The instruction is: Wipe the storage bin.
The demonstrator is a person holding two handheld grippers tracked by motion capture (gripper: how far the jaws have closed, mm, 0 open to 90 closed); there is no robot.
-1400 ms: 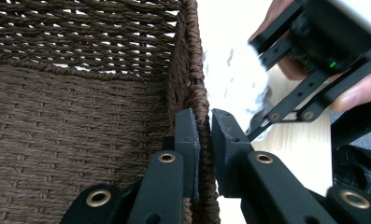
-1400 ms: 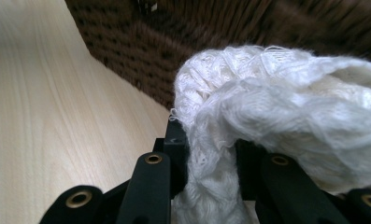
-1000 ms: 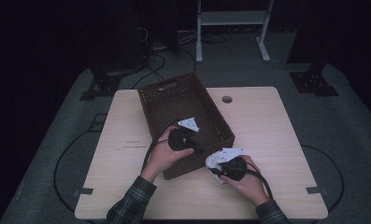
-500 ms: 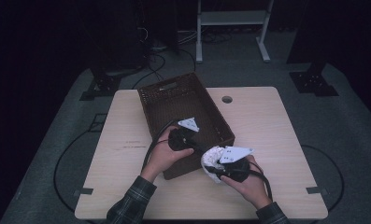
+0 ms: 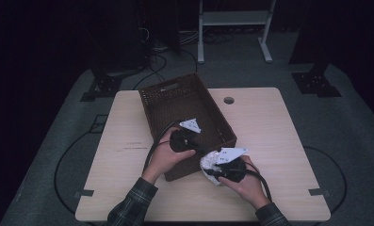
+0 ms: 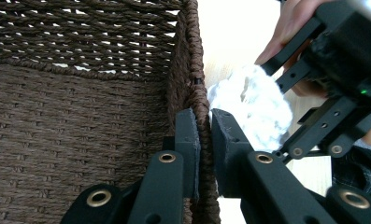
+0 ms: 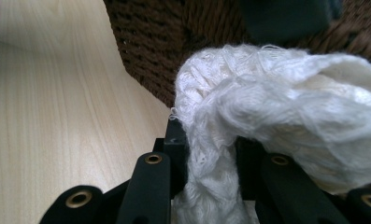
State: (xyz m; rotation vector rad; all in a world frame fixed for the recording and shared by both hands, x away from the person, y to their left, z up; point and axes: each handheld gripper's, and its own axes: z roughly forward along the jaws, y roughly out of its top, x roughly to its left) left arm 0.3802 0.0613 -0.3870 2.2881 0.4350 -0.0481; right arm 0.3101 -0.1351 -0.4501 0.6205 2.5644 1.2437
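A dark brown woven basket stands on the wooden table. My left gripper is shut on the basket's near rim, one jaw inside the wall and one outside. A fluffy white cloth is pinched in my right gripper, which holds it just outside the basket's near right corner. In the high view the cloth sits between the right gripper and the basket wall, with the left gripper close beside it. The left gripper view shows the cloth held by the right gripper's jaws.
A round cable hole lies in the table behind the basket. Cables trail from both grippers over the table. The floor around holds a metal stand and black bases. Light wood runs along the basket's side.
The right gripper with the white cloth has shifted slightly up and toward the basket's near corner. The left gripper has stayed on the rim.
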